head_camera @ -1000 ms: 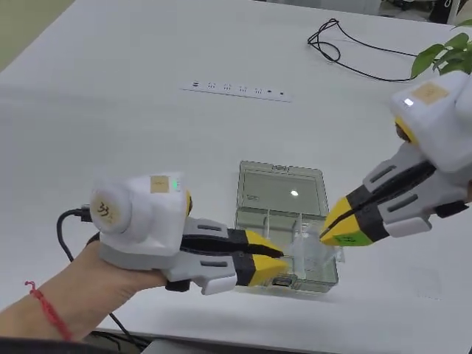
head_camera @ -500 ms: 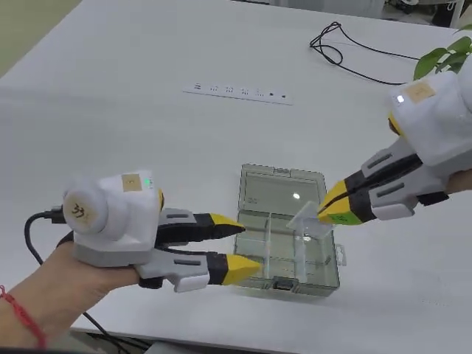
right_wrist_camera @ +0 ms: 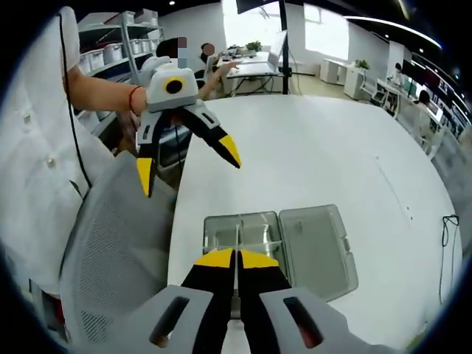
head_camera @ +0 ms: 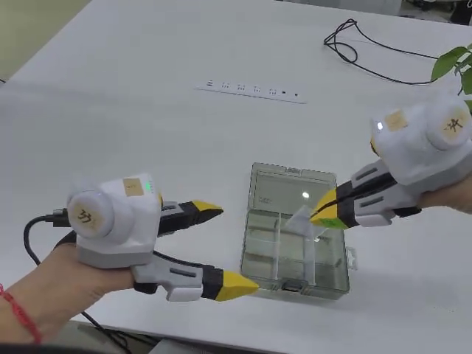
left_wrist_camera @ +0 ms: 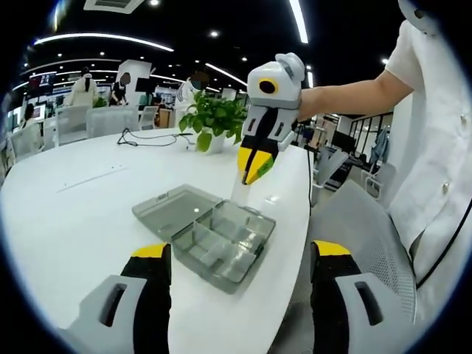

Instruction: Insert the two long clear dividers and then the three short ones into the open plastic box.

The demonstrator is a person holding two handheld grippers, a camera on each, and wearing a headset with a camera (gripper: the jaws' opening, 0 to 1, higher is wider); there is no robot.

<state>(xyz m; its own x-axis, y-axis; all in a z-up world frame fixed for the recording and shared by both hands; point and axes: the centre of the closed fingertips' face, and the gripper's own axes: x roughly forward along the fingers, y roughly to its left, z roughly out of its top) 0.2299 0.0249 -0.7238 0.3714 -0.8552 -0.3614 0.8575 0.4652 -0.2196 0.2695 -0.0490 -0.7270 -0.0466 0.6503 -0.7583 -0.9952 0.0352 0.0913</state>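
The open clear plastic box (head_camera: 254,247) lies on the white table, its lid (head_camera: 291,193) flat behind it and clear dividers standing inside. My right gripper (head_camera: 319,218) hovers over the box's right half, shut on a short clear divider (head_camera: 300,220) that hangs tilted above the compartments. In the right gripper view the divider (right_wrist_camera: 237,247) is edge-on between the closed jaws, over the box (right_wrist_camera: 221,230). My left gripper (head_camera: 225,245) is held wide open just left of the box, with nothing between its jaws. From the left gripper view, the box (left_wrist_camera: 221,269) lies ahead under the right gripper (left_wrist_camera: 254,168).
A white power strip (head_camera: 254,90) lies further back on the table (head_camera: 147,110). A black cable (head_camera: 369,51) loops at the back right beside green plant leaves (head_camera: 457,63). The table's near edge runs just below the box. A grey chair (right_wrist_camera: 110,251) stands by it.
My left gripper has drawn back leftward from the box's front and opened wide. The right gripper still holds the short divider over the box, a little lower.
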